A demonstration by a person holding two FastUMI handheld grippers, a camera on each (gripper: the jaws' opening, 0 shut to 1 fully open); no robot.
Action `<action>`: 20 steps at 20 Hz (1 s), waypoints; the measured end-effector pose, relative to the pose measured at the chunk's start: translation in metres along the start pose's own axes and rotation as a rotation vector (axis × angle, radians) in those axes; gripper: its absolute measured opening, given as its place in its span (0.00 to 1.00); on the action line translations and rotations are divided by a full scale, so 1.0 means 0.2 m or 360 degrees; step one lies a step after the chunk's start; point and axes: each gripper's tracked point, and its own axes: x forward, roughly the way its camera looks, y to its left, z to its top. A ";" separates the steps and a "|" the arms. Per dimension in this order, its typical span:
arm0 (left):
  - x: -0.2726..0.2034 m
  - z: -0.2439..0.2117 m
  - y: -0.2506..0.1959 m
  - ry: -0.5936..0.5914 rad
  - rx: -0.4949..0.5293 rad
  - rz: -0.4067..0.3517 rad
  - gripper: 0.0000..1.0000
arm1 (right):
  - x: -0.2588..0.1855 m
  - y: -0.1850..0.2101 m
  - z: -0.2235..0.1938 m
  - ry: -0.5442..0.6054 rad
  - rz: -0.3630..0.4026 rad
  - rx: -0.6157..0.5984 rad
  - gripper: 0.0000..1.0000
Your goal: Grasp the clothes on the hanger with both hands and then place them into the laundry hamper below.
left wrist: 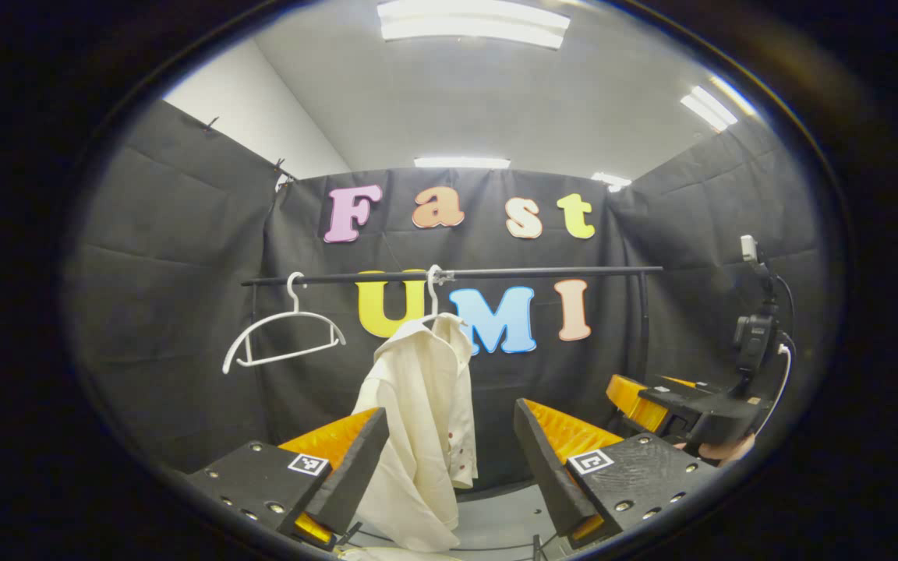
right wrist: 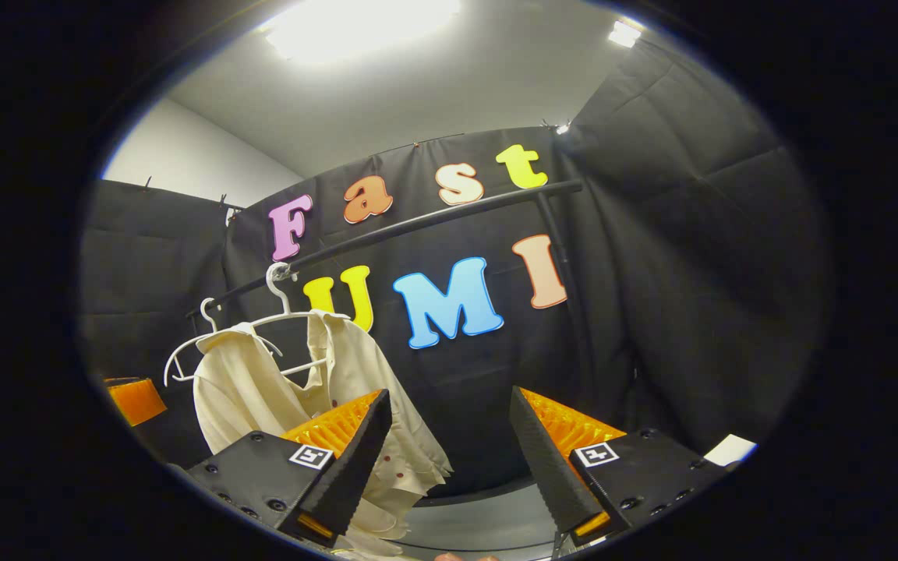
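A cream shirt (left wrist: 422,405) hangs on a white hanger (left wrist: 435,292) from the black rail (left wrist: 542,273), its hem near the floor. My left gripper (left wrist: 450,411) is open, and the shirt hangs beyond the gap between its fingers, apart from them. In the right gripper view the shirt (right wrist: 254,389) hangs at the left on its hanger (right wrist: 281,284), partly behind my left finger. My right gripper (right wrist: 449,392) is open with nothing in it. The right gripper (left wrist: 675,405), held by a hand, also shows at the right of the left gripper view.
An empty white hanger (left wrist: 281,339) hangs left of the shirt on the same rail (right wrist: 433,222). The rail's upright post (right wrist: 566,273) stands at the right. Black cloth walls close in on three sides. Grey floor (left wrist: 496,514) lies below the shirt.
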 end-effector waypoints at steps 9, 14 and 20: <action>0.49 0.05 -0.06 -0.0014 -0.0096 0.0174 0.95 | 0.59 0.28 -0.10 0.0134 0.0417 0.0042 0.96; 0.75 -0.04 0.00 0.0047 -0.0075 0.0299 0.94 | 0.84 0.43 -0.21 0.0214 0.0593 0.0071 0.96; 0.98 -0.16 0.15 0.0168 -0.0063 0.0511 0.95 | 1.05 0.57 -0.34 0.0326 0.0743 0.0093 0.96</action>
